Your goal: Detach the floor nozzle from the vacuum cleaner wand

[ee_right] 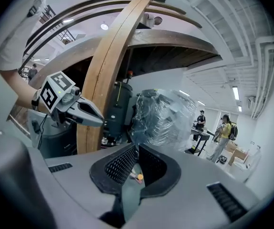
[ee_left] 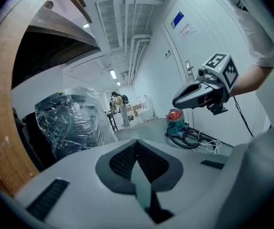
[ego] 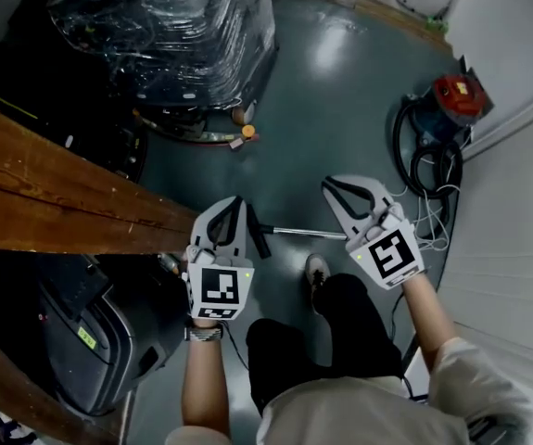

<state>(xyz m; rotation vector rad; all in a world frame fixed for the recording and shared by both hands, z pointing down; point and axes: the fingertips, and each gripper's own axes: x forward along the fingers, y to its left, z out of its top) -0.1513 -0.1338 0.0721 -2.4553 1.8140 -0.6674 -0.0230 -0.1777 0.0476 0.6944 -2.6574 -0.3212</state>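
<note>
In the head view a silver wand [ego: 308, 233] lies on the dark floor, with a black floor nozzle [ego: 259, 233] at its left end. My left gripper [ego: 234, 204] hangs above the nozzle with its jaws shut and nothing in them. My right gripper [ego: 334, 185] hangs above the wand's right part, its jaws nearly together and empty. The red and blue vacuum cleaner [ego: 453, 103] stands far right with its black hose [ego: 424, 160] coiled beside it. The left gripper view shows the left gripper [ee_left: 137, 144] closed, the right gripper [ee_left: 203, 92] and the vacuum cleaner [ee_left: 176, 120]. Seen from the right gripper view, the right gripper [ee_right: 137, 149] points toward the left gripper [ee_right: 72, 108].
A long wooden beam [ego: 62, 193] crosses the left side. A plastic-wrapped pallet load [ego: 183, 26] stands behind it, and a black machine [ego: 90, 341] sits at lower left. White cable [ego: 430, 225] lies by the right wall. My shoe [ego: 317, 272] is beside the wand. People [ee_left: 120, 106] stand far off.
</note>
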